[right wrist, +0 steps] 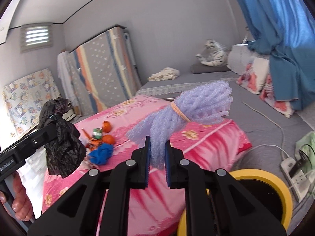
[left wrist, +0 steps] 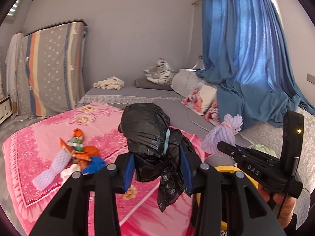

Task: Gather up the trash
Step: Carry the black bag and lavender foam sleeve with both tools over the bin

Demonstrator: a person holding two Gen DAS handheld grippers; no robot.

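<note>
right gripper (right wrist: 157, 158) pinches a foam net (right wrist: 183, 110) above the yellow bin (right wrist: 283, 192) at lower right, ready to drop; left gripper (left wrist: 157, 163) clamps a black bag (left wrist: 149, 137); more trash (left wrist: 78, 153) lies on the bed (left wrist: 29, 147).

I'm seeing a black trash bag (left wrist: 146, 135), a lilac foam net (right wrist: 189, 112), a pink floral blanket (left wrist: 39, 143), orange wrappers (left wrist: 84, 153), 1 blue scrap (right wrist: 101, 153), a yellow-rimmed bin (right wrist: 275, 186) and blue curtains (left wrist: 246, 59).
</note>
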